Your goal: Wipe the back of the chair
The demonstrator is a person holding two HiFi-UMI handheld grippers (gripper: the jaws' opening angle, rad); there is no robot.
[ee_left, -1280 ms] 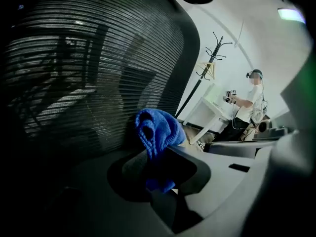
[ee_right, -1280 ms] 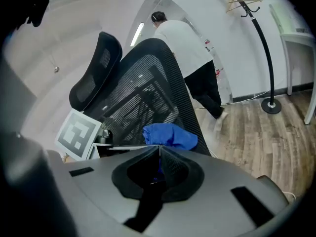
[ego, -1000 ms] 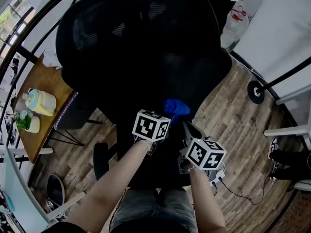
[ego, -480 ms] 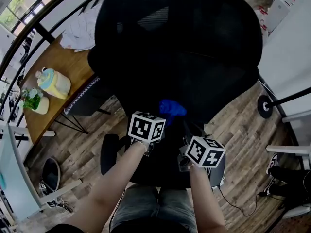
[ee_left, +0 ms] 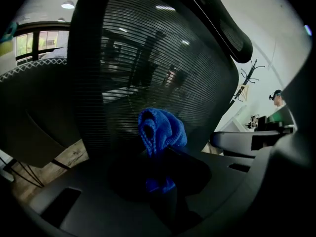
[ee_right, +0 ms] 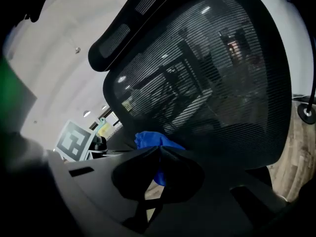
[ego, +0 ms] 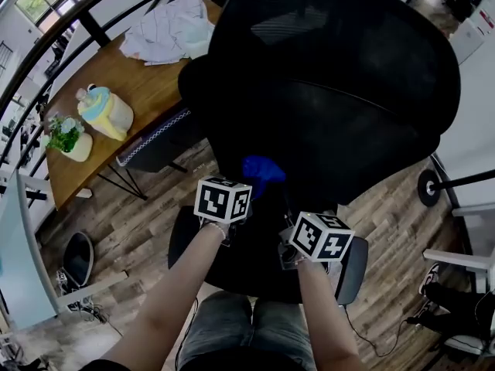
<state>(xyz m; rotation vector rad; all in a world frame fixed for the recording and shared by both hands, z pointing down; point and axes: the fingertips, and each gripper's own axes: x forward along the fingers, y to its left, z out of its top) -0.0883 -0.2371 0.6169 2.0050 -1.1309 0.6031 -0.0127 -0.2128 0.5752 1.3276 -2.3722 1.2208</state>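
2 forearms (ego: 174, 288) extended, left claw (ee_left: 158, 154) gripping cloth (ee_left: 161, 129), right claw (ee_right: 158, 149) seemingly closed.

Chair back (ego: 332, 91) is set straight ahead. Cloth (ego: 259, 170) is held at its lower part, clamped in left gripper (ee_left: 159, 154); right gripper (ee_right: 160, 147) is kept just right of it. Table (ego: 147, 91) is placed left of chair; jug (ego: 104, 113), plant pot (ego: 66, 137) and crumpled fabric (ego: 174, 29) are set on it.

The chair back (ee_left: 148, 58) is showing black with thin stripes. The cloth (ego: 261, 170) is looking bright blue. The tabletop (ego: 147, 87) is looking brown, the jug (ego: 108, 113) yellow and blue.
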